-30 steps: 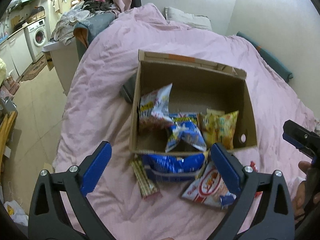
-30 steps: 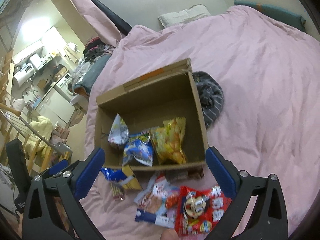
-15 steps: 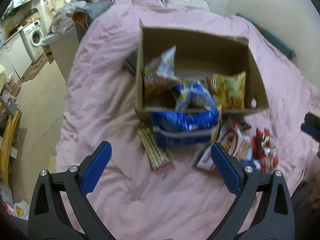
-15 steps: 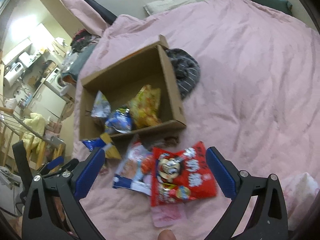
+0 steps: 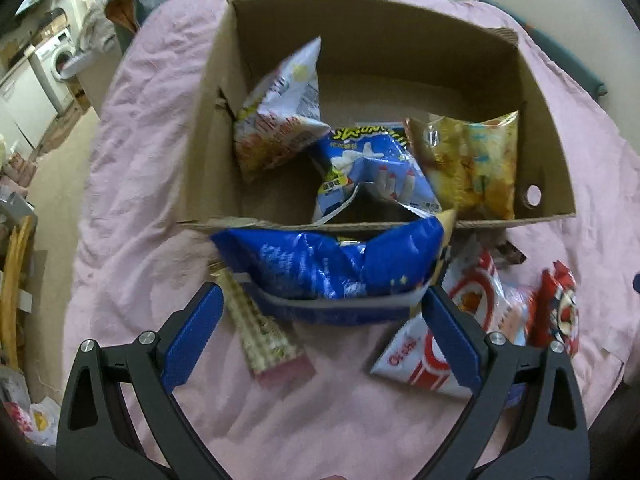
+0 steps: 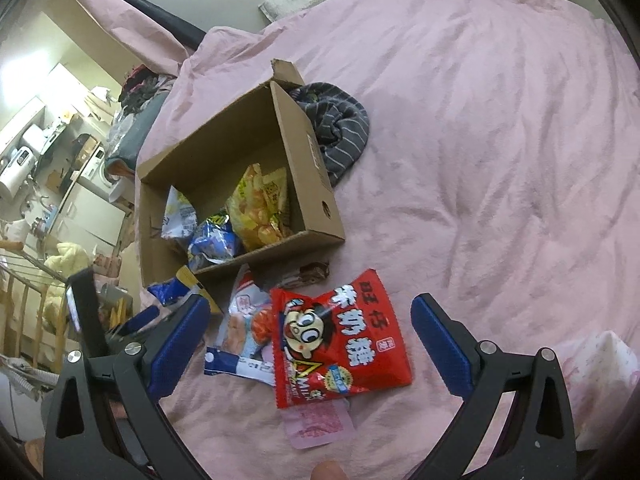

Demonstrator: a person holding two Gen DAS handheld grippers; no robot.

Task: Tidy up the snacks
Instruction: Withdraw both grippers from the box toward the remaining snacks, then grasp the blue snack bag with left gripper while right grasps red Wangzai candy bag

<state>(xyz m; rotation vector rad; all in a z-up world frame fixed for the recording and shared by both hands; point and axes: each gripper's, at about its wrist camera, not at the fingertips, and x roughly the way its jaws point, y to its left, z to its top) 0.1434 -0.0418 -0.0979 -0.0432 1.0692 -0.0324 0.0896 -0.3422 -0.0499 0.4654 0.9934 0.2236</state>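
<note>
A cardboard box [image 5: 544, 128] [image 6: 316, 168] sits on a pink bed and holds three snack bags: white, blue and yellow [image 5: 472, 168]. A big blue bag [image 5: 328, 268] lies against its near wall, between the open jaws of my left gripper [image 5: 320, 308]. Beside it lie a long checked packet [image 5: 260, 328] and a white-red bag [image 5: 432, 352]. My right gripper [image 6: 310, 322] is open over a red milk-candy bag [image 6: 340, 340] that lies on a white bag [image 6: 240, 332].
A grey striped cloth [image 6: 340, 128] lies behind the box. A pink sachet [image 6: 320, 428] sticks out under the red bag. The pink duvet [image 6: 500, 140] spreads to the right. The bed edge and floor [image 5: 40, 200] are to the left.
My left gripper has moved closer and lower toward the big blue bag. My right gripper has pulled back and right, bringing the red bag between its fingers.
</note>
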